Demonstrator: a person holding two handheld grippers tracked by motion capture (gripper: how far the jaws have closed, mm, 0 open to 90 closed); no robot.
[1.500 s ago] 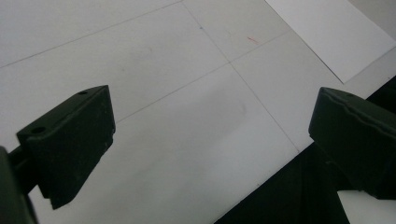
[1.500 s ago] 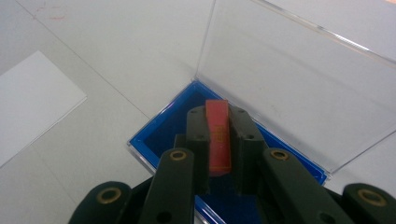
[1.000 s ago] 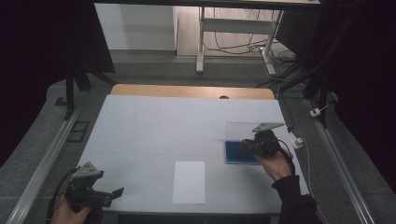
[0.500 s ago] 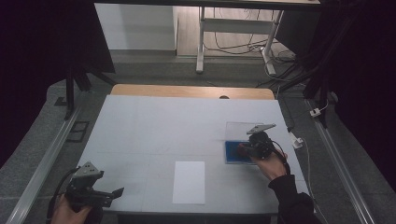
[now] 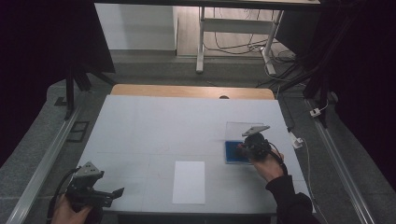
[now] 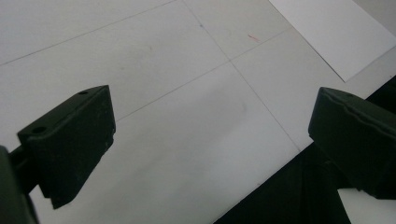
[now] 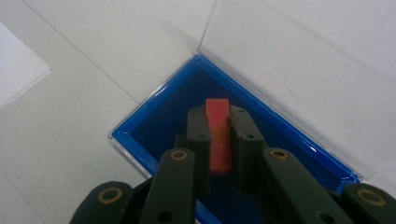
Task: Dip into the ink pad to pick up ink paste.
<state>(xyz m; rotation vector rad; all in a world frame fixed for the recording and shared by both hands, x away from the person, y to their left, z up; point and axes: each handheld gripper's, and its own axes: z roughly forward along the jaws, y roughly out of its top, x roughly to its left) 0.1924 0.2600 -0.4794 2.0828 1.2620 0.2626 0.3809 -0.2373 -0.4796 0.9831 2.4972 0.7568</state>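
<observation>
A blue box [image 7: 159, 112] with an open clear lid [image 7: 299, 60] lies on the right part of the white table [image 5: 187, 126]. My right gripper [image 7: 218, 109] hangs over the box, shut on a small red-orange block [image 7: 218, 135] held upright between its jaws. From above, the right gripper [image 5: 246, 146] sits on the blue box [image 5: 231, 151]. My left gripper [image 5: 114, 192] rests at the table's near left corner, held by a hand. Its jaws stand wide apart with nothing between them; a black fingertip [image 6: 74, 140] shows over bare table.
A white paper sheet [image 5: 188, 182] lies at the front middle of the table; its corner [image 6: 336, 32] shows in the left gripper view. A wooden strip [image 5: 191, 91] runs along the far edge. Metal rails [image 5: 42, 163] flank the table. A cable and plug [image 5: 299, 140] lie at right.
The right gripper has shifted slightly left and forward over the blue box, still shut on the red block. The left gripper has stayed where it was.
</observation>
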